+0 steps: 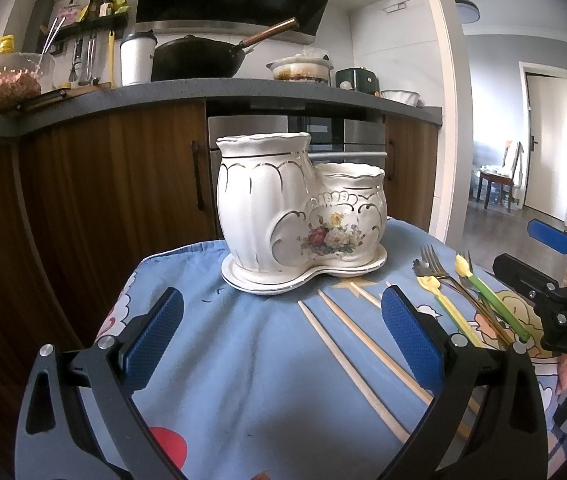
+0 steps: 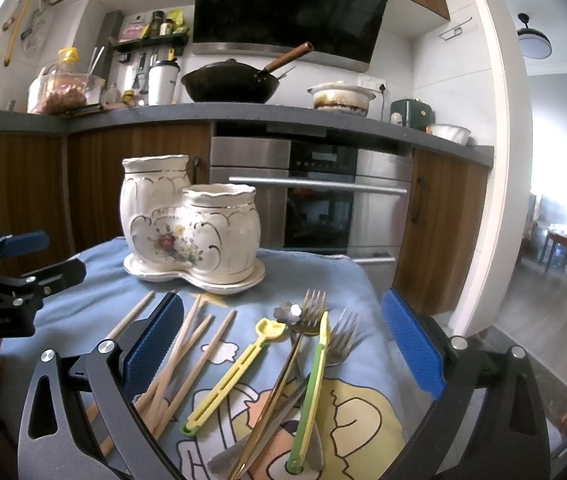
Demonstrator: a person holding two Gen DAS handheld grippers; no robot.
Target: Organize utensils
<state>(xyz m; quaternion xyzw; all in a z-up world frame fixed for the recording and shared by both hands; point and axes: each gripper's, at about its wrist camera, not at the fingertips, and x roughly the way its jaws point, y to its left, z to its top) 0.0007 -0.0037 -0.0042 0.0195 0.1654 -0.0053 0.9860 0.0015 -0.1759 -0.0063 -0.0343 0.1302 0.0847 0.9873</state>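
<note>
A white floral ceramic utensil holder [image 1: 299, 212] with two empty cups stands on its saucer at the far side of the cloth-covered table; it also shows in the right wrist view [image 2: 191, 232]. Several wooden chopsticks [image 1: 347, 356] [image 2: 187, 352] lie loose on the cloth. To their right lie forks [image 2: 311, 316], a yellow plastic utensil [image 2: 239, 368] and a green-handled one [image 2: 311, 392]. My left gripper [image 1: 283, 336] is open and empty, above the cloth before the holder. My right gripper [image 2: 283, 340] is open and empty, above the forks and plastic utensils.
The table wears a blue cartoon cloth [image 1: 243, 360] and drops off at its edges. Behind it are wooden cabinets [image 1: 123, 184], an oven [image 2: 315, 200] and a counter with a wok [image 2: 231, 84]. An open doorway [image 2: 555, 240] lies right.
</note>
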